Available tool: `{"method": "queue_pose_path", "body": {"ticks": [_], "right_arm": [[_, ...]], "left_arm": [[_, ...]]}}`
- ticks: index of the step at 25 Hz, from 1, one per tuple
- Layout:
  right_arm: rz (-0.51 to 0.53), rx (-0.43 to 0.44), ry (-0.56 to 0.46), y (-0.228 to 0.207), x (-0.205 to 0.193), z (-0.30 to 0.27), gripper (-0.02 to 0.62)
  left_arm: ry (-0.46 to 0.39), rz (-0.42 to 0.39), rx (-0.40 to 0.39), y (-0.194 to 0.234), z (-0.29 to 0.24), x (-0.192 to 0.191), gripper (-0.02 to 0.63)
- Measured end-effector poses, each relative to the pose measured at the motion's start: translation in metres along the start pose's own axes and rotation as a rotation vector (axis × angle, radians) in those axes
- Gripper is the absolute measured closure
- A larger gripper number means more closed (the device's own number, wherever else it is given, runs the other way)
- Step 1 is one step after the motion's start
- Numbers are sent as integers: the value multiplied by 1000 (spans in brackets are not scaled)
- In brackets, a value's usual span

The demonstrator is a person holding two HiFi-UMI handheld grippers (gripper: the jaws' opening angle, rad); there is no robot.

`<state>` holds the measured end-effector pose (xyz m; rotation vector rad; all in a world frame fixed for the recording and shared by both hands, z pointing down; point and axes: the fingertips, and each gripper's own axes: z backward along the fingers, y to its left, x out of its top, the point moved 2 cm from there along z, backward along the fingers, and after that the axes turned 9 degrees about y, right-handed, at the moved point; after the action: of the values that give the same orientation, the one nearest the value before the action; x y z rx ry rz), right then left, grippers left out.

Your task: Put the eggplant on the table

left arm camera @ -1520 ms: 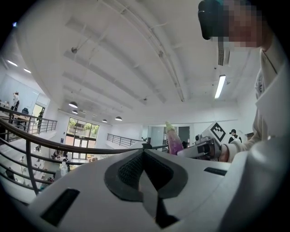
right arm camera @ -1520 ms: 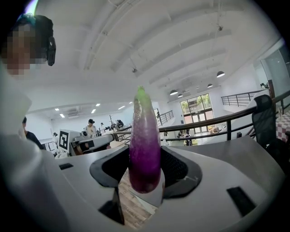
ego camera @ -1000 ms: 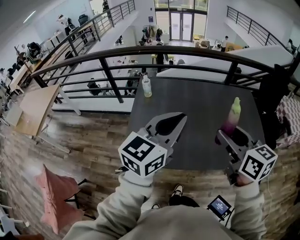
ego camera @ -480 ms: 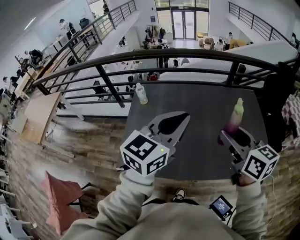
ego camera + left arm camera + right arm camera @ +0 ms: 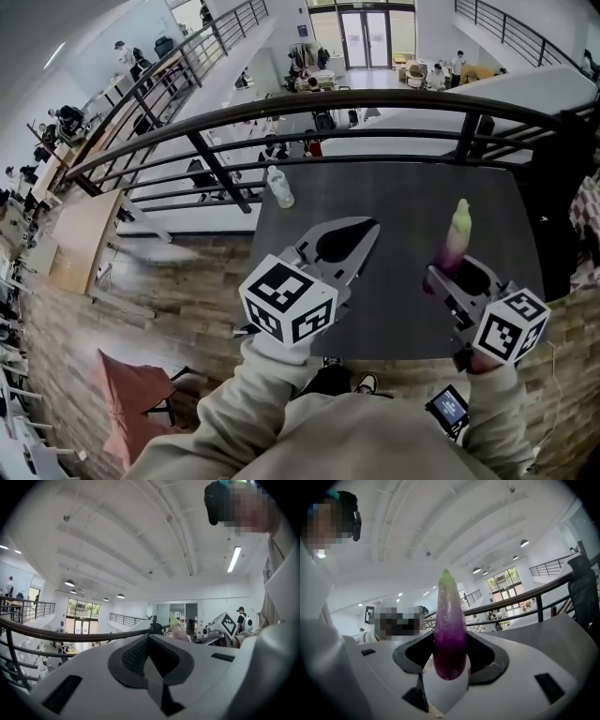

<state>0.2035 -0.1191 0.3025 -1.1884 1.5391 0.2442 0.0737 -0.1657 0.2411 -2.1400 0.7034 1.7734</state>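
Head view, looking steeply down from an upper level. A dark metal railing (image 5: 328, 105) curves across the upper part of the frame, with a lower hall visible beyond it. A dark rectangular bench (image 5: 394, 202) stands just inside the railing on a wood-plank floor (image 5: 178, 281). The person's pale sleeves (image 5: 234, 422) enter from the bottom edge, one leading to each tool.

The left hand-held gripper (image 5: 371, 225) is seen over the near left part of the bench, with its marker cube (image 5: 286, 309) turned toward the camera. In the left gripper view, this left hand-held gripper (image 5: 149, 637) has its two jaws brought together tip to tip, with nothing between them.

The right hand-held gripper (image 5: 454, 274) is seen over the near right part of the bench, apart from the left one. In the right gripper view, the right hand-held gripper (image 5: 450, 654) has its jaws spread fairly wide and clamped on the eggplant (image 5: 450, 625).

The eggplant (image 5: 456, 239) stands upright in that grip. Its pale green tip is uppermost and its purple lower end sits between the dark pads. It is carried by the gripper rather than lying on the bench top.

A clear plastic bottle (image 5: 279, 187) stands upright at the far left corner of the bench, well apart from both grippers. A small device with a lit screen (image 5: 448, 406) shows just beside the right sleeve. What carries it cannot be told.
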Motion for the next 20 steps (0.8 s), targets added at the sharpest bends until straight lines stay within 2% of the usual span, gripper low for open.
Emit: {"method": "queue_pose_path", "body": {"ticks": [6,11,20], "right_arm": [[6,-42,16,-7,16,13,367],[12,-55,18,-10,27,-3,367],[58,-48,29,-14,66,-65,367]], "left_arm": [[-35,-10,-34,5,-18,30,604],[-23,-10,-50,24,-22,26,604],[-40,-15,-21,92,-20,32,604]]}}
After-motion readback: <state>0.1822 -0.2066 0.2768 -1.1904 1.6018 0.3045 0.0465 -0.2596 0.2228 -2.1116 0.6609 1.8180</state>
